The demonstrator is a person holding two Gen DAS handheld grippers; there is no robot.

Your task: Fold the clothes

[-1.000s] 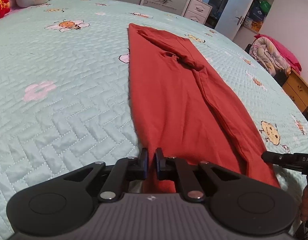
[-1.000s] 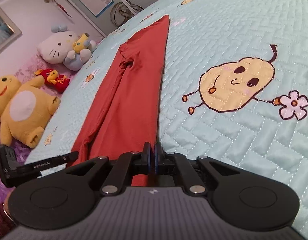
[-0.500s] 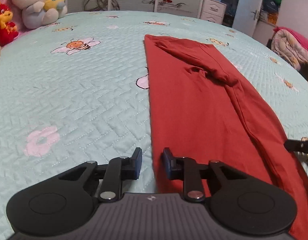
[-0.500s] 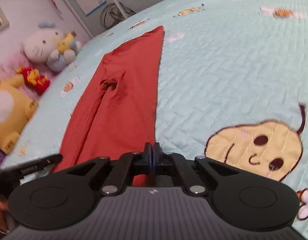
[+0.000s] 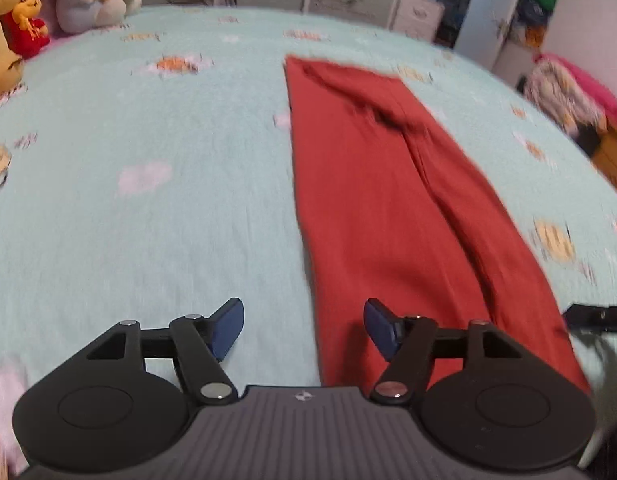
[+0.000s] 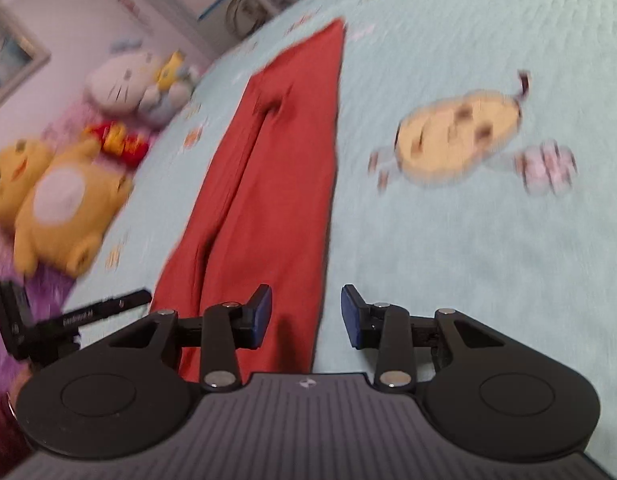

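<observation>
- Along the middle of the bed (image 5: pixel 156 216), red garment (image 5: pixel 388 216) laid out as one long narrow strip: lengthwise fold judged done, crosswise folds left.
- Left gripper (image 5: pixel 304 330) opening wide, nothing between the pads, above the strip's near left edge.
- Right gripper (image 6: pixel 306 316) opening, empty, over the near right edge.
- Plenty of bare quilt either side; soft toys (image 6: pixel 64 196) crowding the far left edge.

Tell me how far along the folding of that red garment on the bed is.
Done: the red garment lies on the bedspread as a long narrow strip, its sides apparently already folded in. In hand: nothing; the left claw and right claw are opening, over the near corners without gripping the cloth. Left: probably folding the strip end to end into a compact stack.
</observation>
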